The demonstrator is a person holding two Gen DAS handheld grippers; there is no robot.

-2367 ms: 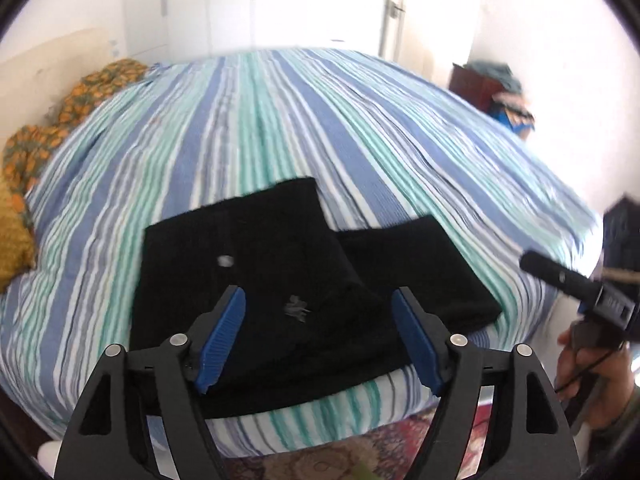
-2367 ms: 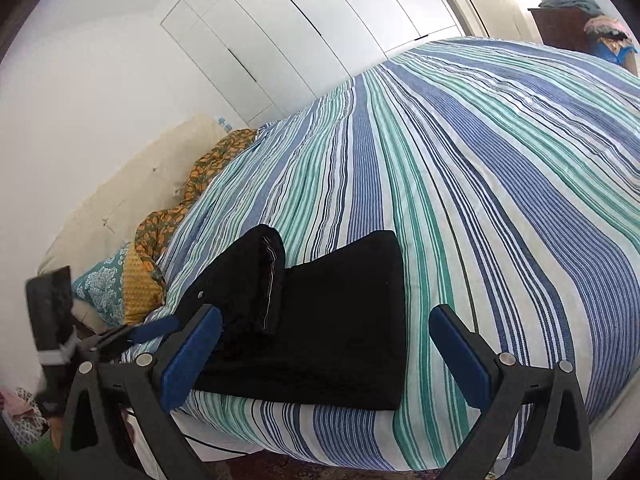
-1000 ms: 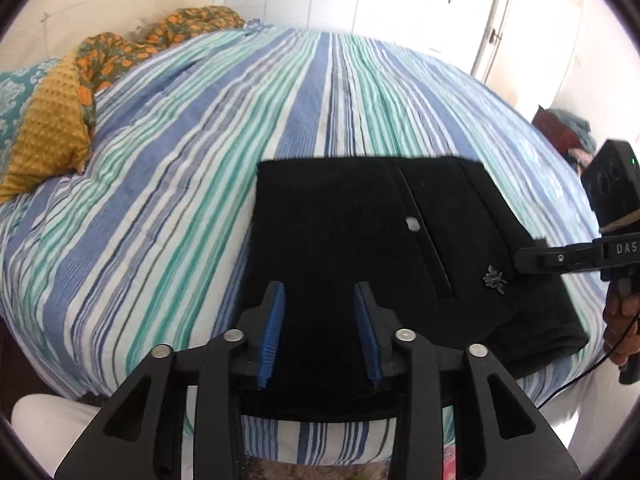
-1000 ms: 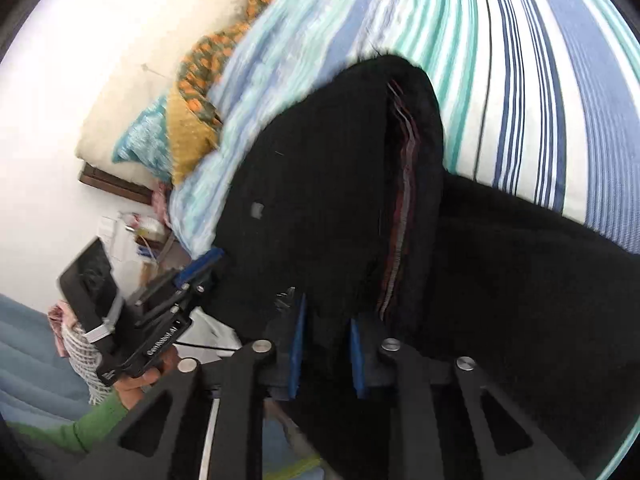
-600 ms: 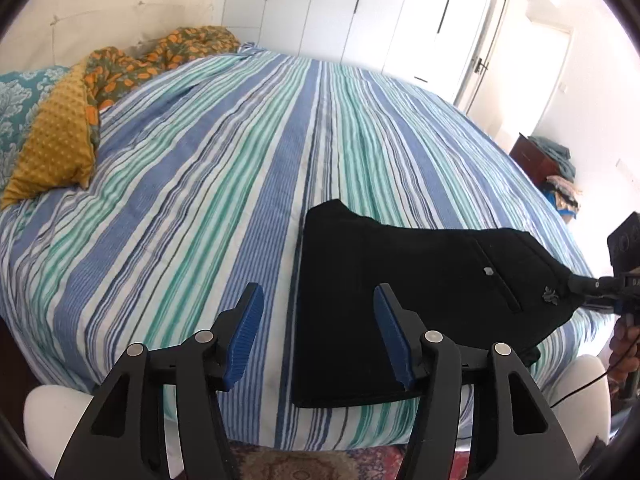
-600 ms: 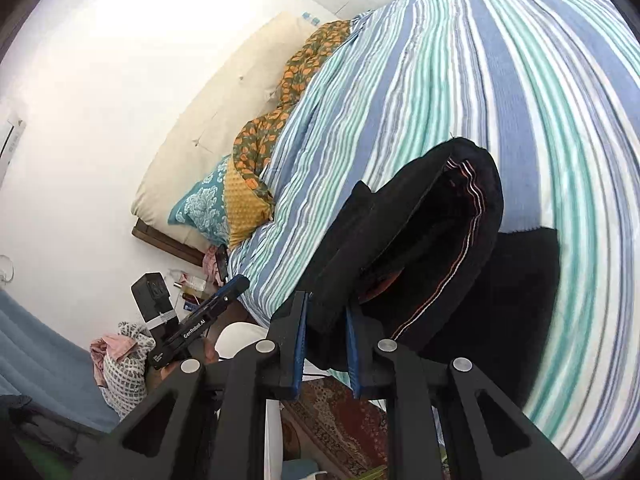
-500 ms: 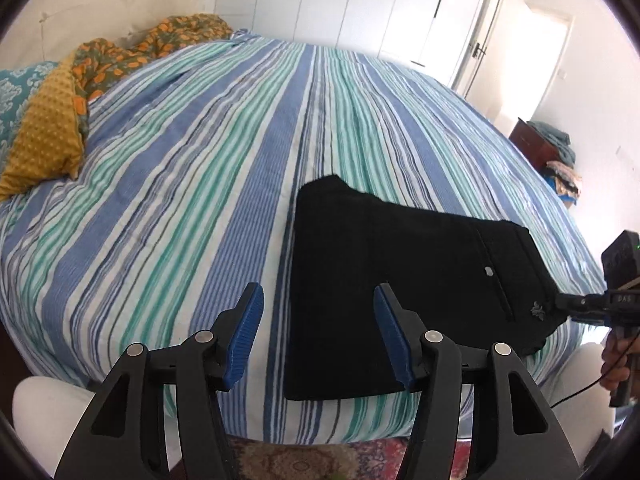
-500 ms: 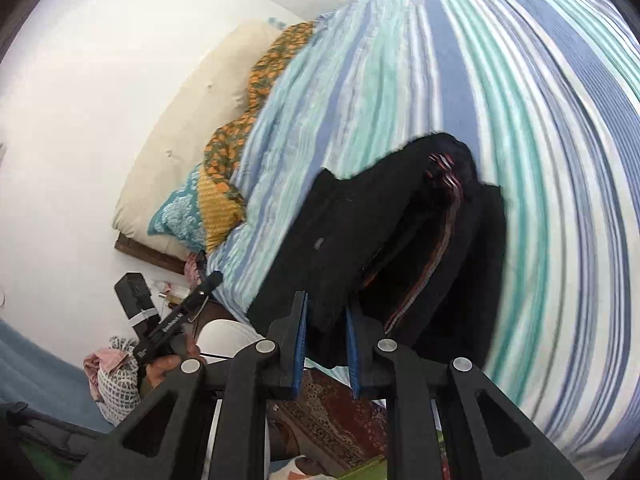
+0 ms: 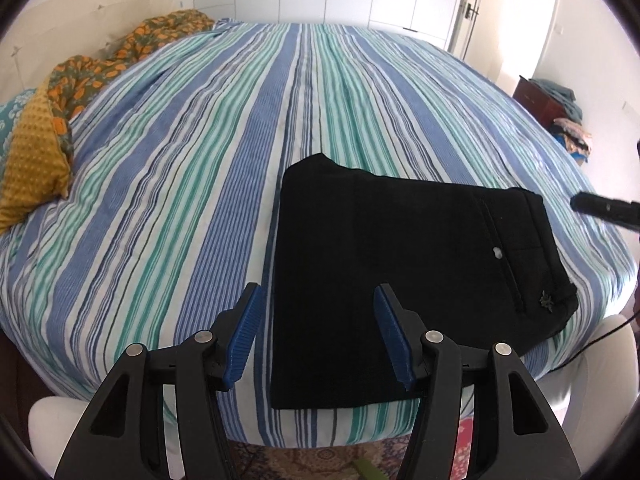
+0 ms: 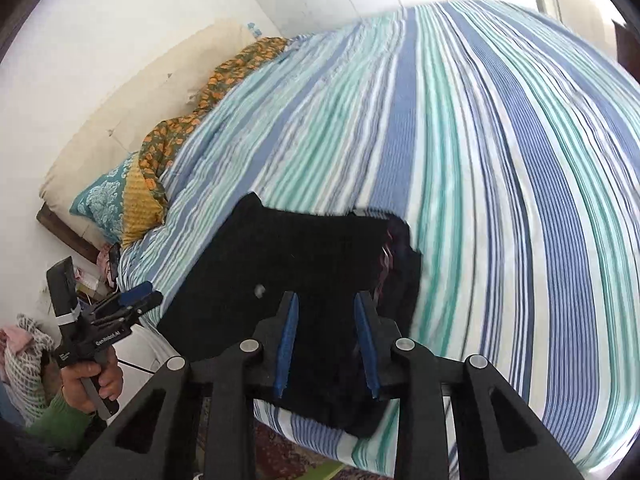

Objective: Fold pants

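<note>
The black pants (image 9: 400,264) lie folded into a flat rectangle near the front edge of the striped bed (image 9: 192,168). A small white button and a pocket seam show on the right part. My left gripper (image 9: 316,332) is open and empty, hovering over the pants' front left corner. In the right wrist view the pants (image 10: 304,264) lie below my right gripper (image 10: 326,336), whose jaws stand partly apart with nothing between them. The left gripper (image 10: 136,300) shows there too, at the far left.
A yellow and orange patterned pillow and blanket (image 9: 48,120) lie at the bed's left end. White wardrobe doors and a doorway stand behind the bed. A dark dresser with clothes (image 9: 552,108) is at the right. A patterned rug shows below the bed edge.
My right gripper carried the folded waist part over, laid it flat on the rest and opened. My left gripper let go earlier and stays open.
</note>
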